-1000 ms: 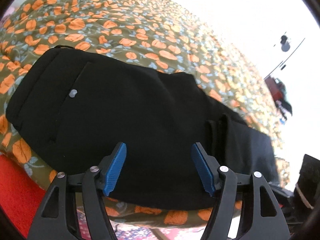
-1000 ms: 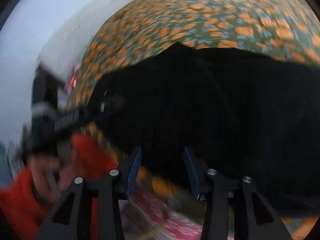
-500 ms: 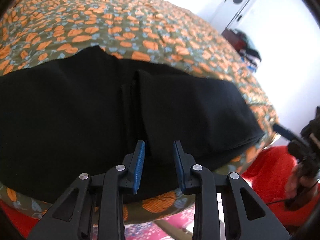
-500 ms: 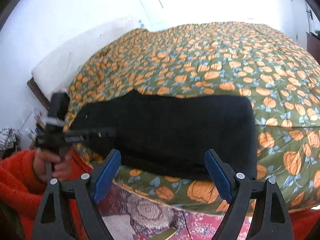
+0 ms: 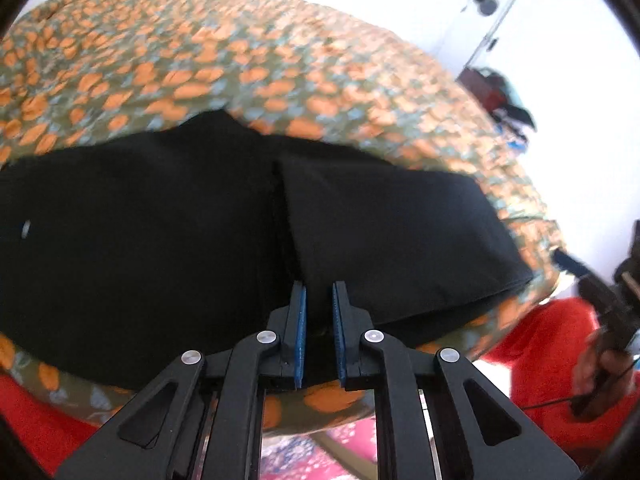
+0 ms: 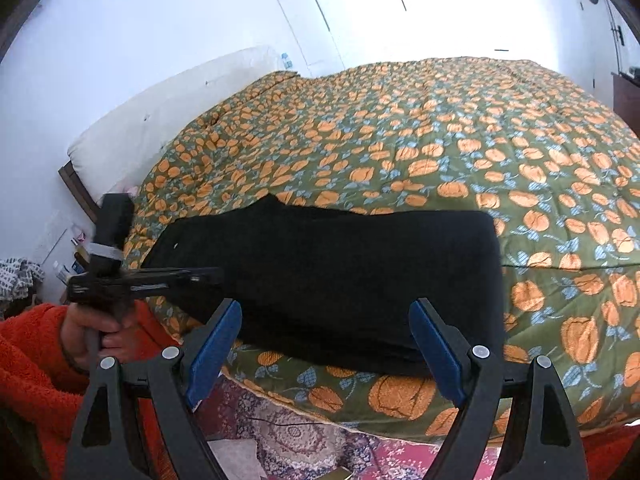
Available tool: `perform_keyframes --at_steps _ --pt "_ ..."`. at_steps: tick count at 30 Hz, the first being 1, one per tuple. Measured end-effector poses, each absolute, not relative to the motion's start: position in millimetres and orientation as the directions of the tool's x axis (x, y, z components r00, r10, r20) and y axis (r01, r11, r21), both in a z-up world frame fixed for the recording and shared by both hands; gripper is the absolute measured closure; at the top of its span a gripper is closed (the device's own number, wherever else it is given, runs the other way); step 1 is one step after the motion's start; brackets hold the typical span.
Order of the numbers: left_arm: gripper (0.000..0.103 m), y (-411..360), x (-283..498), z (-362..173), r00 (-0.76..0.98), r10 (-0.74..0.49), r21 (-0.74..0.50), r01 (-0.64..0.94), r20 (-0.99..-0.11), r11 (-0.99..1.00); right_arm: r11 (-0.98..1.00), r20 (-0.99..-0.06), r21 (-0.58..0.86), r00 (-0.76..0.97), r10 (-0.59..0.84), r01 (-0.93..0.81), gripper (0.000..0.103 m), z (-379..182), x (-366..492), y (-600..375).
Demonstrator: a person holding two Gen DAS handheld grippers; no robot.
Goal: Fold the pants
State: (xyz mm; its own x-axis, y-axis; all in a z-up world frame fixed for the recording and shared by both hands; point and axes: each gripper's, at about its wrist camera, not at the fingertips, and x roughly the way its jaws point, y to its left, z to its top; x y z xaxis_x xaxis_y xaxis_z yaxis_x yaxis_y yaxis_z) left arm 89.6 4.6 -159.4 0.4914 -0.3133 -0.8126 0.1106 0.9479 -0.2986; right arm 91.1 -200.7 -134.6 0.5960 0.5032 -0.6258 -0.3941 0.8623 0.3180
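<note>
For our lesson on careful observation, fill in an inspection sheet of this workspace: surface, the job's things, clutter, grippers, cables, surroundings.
Surface: bed with a pumpkin-print quilt, rumpled near the pillow end.
Job's things: black pants lie folded near the bed's front edge; a folded layer's edge runs across them.
Clutter: nothing seen on the quilt besides the pants.
Grippers: left gripper shut at the pants' near edge, whether on cloth is unclear; right gripper open, empty, off the pants.
Cables: thin dark cable on the patterned rug.
Surroundings: white walls, white pillow.
</note>
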Motion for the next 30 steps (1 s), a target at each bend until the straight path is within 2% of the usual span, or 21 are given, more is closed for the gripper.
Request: perform_keyframes --at_steps 2,6,7,8,9,10,12,14,16,18,19,20,23,26,30 --pt "0.092 -2.2 95.9 -182.6 0.430 -0.287 -0.268 0.106 -0.856 0.958 0.862 -0.635 0.337 0.585 0.505 -0.378 0.018 -139.0 95.5 -202.9" --pt "0.086 -7.6 92.6 -168.8 0.462 -0.281 -0.253 0.123 -0.841 0.960 0.863 -0.644 0.342 0.576 0.503 -0.370 0.018 -140.9 97.5 -202.8" --pt "0.070 -0.4 88.8 -159.8 0.494 -0.292 -0.274 0.110 -0.819 0.955 0.864 -0.642 0.338 0.580 0.501 -0.373 0.018 -139.7 96.2 -202.9" --pt "0.045 5.0 86.3 -154.6 0.516 -0.292 -0.284 0.096 -0.805 0.954 0.865 -0.638 0.334 0.585 0.500 -0.374 0.018 -138.3 94.9 -203.7" --pt "0.037 10.4 85.6 -151.9 0.538 -0.285 -0.289 0.078 -0.794 0.954 0.866 -0.637 0.334 0.588 0.499 -0.373 0.018 -137.7 94.9 -204.7" --pt "0.034 15.6 87.3 -152.7 0.549 -0.271 -0.291 0.052 -0.791 0.955 0.866 -0.635 0.338 0.590 0.498 -0.368 0.018 -138.0 95.7 -206.0" --pt "0.039 17.4 96.7 -162.9 0.509 -0.291 -0.316 0.040 -0.810 0.948 0.867 -0.635 0.352 0.590 0.499 -0.353 0.018 -140.4 98.2 -209.7" --pt "0.049 12.5 108.3 -178.1 0.459 -0.302 -0.324 0.031 -0.836 0.945 0.868 -0.635 0.361 0.592 0.496 -0.341 0.018 -141.8 99.6 -212.5" --pt "0.055 5.0 116.6 -187.9 0.425 -0.321 -0.337 0.039 -0.846 0.941 0.870 -0.627 0.368 0.603 0.493 -0.328 0.018 -140.1 99.2 -216.6" --pt "0.056 -4.2 119.4 -189.3 0.412 -0.319 -0.328 0.050 -0.854 0.943 0.875 -0.613 0.369 0.626 0.483 -0.314 0.018 -136.2 97.2 -222.6" --pt "0.067 -7.2 120.5 -188.4 0.409 -0.319 -0.327 0.054 -0.855 0.944 0.878 -0.607 0.368 0.636 0.477 -0.306 0.018 -135.1 96.6 -225.9" --pt "0.090 -7.9 120.9 -187.8 0.403 -0.323 -0.331 0.052 -0.856 0.942 0.881 -0.602 0.370 0.646 0.470 -0.295 0.018 -134.0 96.4 -230.3" --pt "0.094 0.0 122.9 -178.5 0.407 -0.375 -0.403 0.018 -0.833 0.915 0.891 -0.590 0.388 0.678 0.438 -0.237 0.018 -132.8 97.1 -246.3" --pt "0.095 23.6 119.1 -155.2 0.459 -0.458 -0.527 -0.026 -0.761 0.849 0.898 -0.586 0.412 0.710 0.391 -0.154 0.018 -133.3 98.3 -268.6" --pt "0.095 44.5 118.7 -131.8 0.512 -0.495 -0.598 -0.047 -0.702 0.800 0.935 -0.660 0.351 0.695 0.285 -0.050 0.018 -139.9 103.7 -289.1"
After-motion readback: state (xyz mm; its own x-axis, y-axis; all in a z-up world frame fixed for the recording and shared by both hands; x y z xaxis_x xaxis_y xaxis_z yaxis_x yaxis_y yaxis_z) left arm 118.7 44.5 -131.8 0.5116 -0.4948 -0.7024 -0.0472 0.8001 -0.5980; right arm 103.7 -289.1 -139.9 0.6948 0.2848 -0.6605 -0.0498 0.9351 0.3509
